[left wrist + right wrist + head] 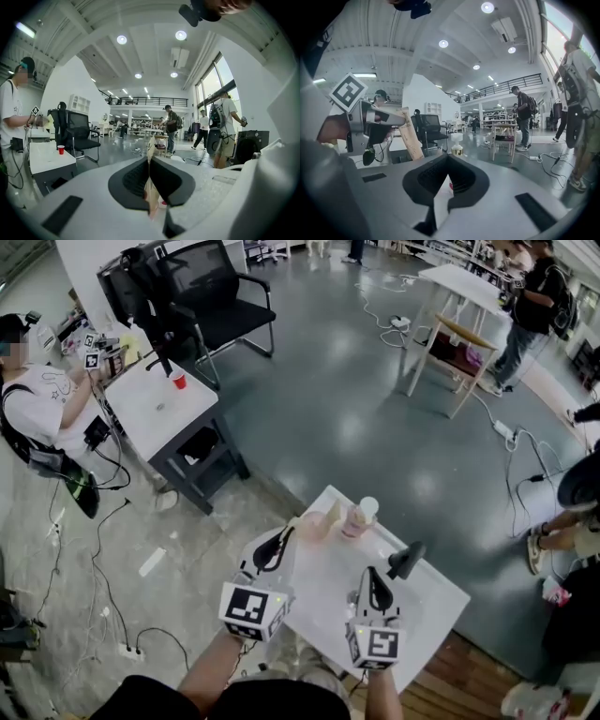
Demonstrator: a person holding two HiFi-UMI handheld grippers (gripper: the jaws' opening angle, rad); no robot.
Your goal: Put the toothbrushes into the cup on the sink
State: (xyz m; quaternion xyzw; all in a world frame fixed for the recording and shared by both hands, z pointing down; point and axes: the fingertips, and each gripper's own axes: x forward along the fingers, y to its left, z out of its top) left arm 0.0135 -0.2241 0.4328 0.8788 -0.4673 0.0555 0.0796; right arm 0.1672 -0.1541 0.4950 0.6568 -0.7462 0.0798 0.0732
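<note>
Both hand-held grippers are clenched: the left hand-held gripper (150,164) pinches a flat tan toothbrush pack (410,137), while the right hand-held gripper (449,163) looks empty. A pale cup (314,524) waits just ahead on the worktop (427,601); the pack should be upright over its mouth before release.

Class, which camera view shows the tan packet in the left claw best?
The right gripper view: the tan packet faces it broadside, print visible, clamped in the left claw. The left gripper view shows it only edge-on between shut jaws. In the head view it is at most a small pale shape past the claw tip.
</note>
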